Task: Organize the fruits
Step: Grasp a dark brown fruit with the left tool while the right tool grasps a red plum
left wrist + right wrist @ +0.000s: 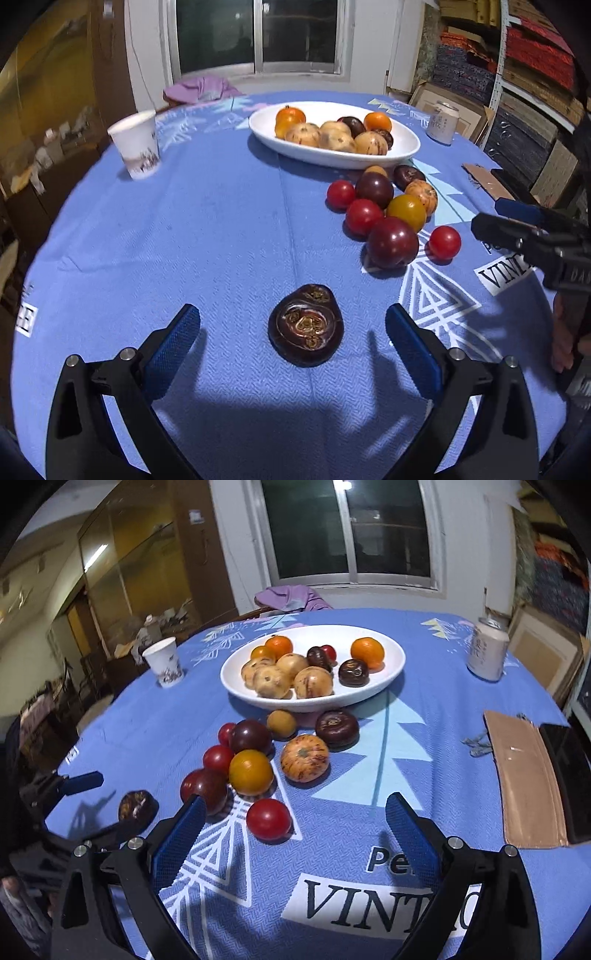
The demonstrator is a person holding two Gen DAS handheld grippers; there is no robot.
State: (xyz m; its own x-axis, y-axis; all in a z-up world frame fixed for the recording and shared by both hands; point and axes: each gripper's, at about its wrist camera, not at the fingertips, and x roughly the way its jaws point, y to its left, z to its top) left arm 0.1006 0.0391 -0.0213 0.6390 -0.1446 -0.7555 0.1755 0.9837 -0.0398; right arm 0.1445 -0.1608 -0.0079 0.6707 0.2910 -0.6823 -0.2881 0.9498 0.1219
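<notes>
Below, left tongs [291, 325] around dark fruit [306, 325].

Hidden, cropped or unreadable parts across both wrist views

The right gripper [517, 227] is cut by the left view's right edge, so only its dark body and one blue pad show, and how its fingers stand cannot be told there; the tablecloth [221, 229] print reads only "VIN" there before the gripper covers it, and "VINT" in the right view, cut off behind a finger [413, 834]; the white bowl [391, 672] hides the lower halves of its fruits behind its near wall; the can [485, 651] lettering is too blurred to read; a dark flat object [567, 779] runs off the right edge; the paper cup [138, 144] print is too small to make out.
</notes>
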